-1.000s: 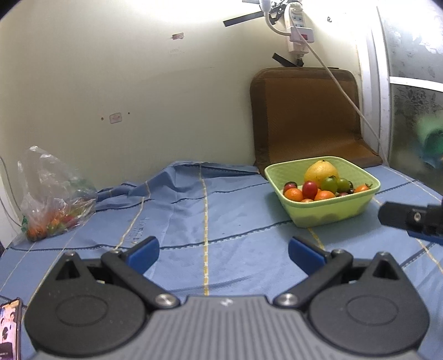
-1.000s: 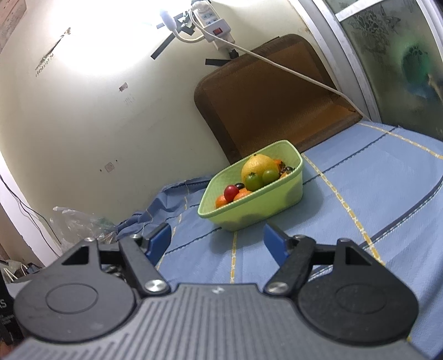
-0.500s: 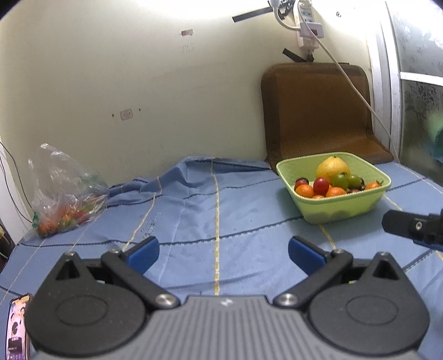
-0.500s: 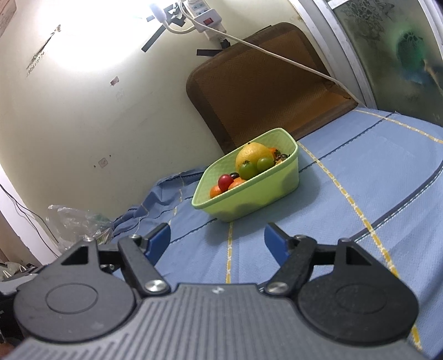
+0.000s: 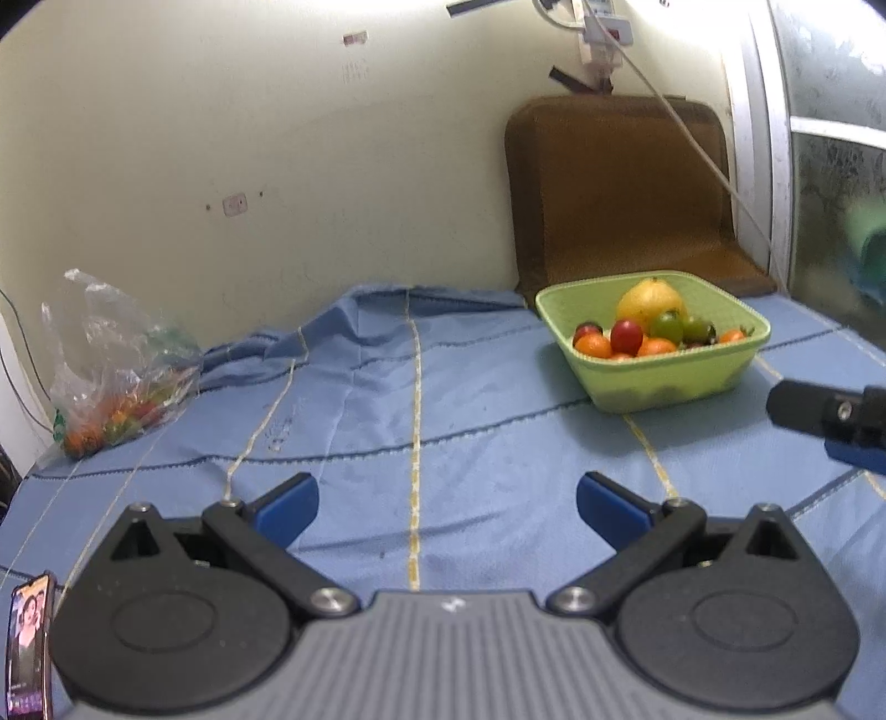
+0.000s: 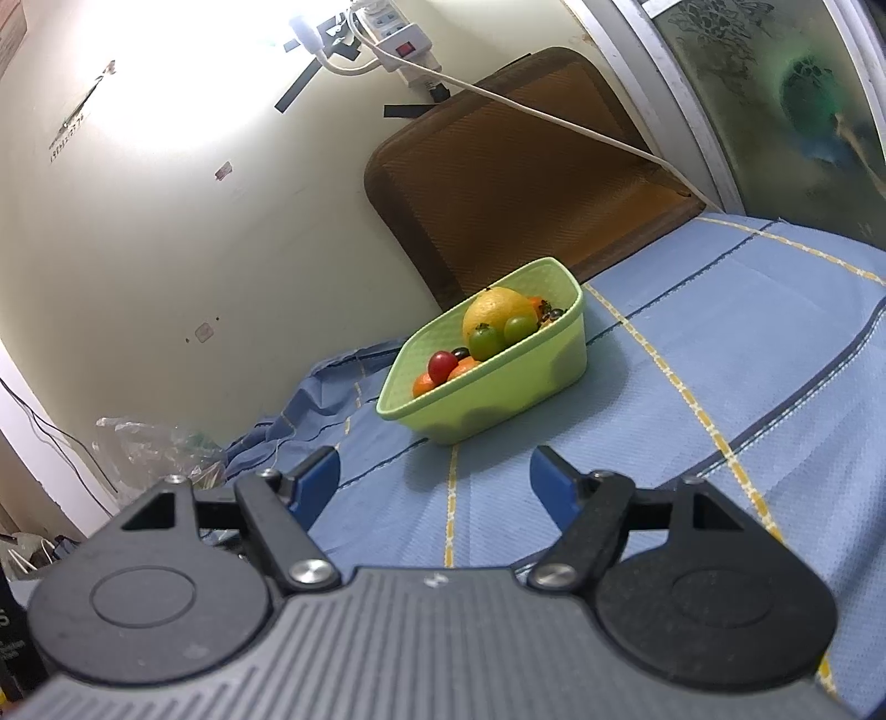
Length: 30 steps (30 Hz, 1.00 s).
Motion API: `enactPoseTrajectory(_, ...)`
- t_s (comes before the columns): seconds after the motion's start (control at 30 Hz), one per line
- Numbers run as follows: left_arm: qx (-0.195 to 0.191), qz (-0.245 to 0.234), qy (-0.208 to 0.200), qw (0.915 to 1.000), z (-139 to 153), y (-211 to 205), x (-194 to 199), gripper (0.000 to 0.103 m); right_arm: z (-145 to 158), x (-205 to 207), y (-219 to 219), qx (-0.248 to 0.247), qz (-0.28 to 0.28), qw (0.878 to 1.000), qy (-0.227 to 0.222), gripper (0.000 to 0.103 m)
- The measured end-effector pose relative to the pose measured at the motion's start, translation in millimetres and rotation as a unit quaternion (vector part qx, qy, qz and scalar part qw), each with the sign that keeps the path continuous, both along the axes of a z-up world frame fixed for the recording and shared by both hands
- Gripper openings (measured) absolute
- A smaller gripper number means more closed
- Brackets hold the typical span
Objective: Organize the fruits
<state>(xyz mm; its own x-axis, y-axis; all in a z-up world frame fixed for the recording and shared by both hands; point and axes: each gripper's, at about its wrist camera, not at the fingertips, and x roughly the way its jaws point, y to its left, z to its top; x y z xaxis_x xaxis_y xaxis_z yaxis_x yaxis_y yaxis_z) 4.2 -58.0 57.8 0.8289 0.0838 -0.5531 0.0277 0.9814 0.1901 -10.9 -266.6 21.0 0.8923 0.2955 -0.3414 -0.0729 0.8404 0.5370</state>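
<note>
Both grippers hang over the blue cloth (image 5: 387,421) with jaws apart and nothing in them: the left gripper (image 5: 447,507) mid-cloth, the right gripper (image 6: 434,479) nearer the bowl (image 6: 515,387). The bowl, piled with fruit, sits toward the cloth's far right corner; a bag (image 5: 119,376) of more fruit lies at the far left edge. It looks like an approach; next, reach and close on something.

Cream wall (image 5: 221,138) ahead of gripper; brown mat (image 5: 620,188) leaning against it ahead-right; power strip (image 6: 393,33) taped high; frosted window (image 6: 775,94) far right; blue striped sheet (image 5: 387,399) below.
</note>
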Motion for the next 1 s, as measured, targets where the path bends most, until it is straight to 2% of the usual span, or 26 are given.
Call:
enactPoseTrajectory(0.1, -0.008, 0.002, 0.014, 0.9999, -3.6, 2.1, 2.7, 0.103, -0.2, -0.2, -0.5, 0.001, 0.000, 1.000, 0.000, 0.078)
enactPoseTrajectory(0.33, -0.001, 0.003, 0.009, 1.0000, -5.6, 2.8, 0.8, 0.103, -2.4, 0.5, -2.2, 0.002, -0.002, 1.000, 0.003, 0.079)
enactPoseTrajectory(1.0, -0.015, 0.006, 0.032, 0.9994, -11.6, 9.3, 5.0, 0.103, -5.8, 2.4, 0.7, -0.001, -0.001, 1.000, 0.008, 0.080)
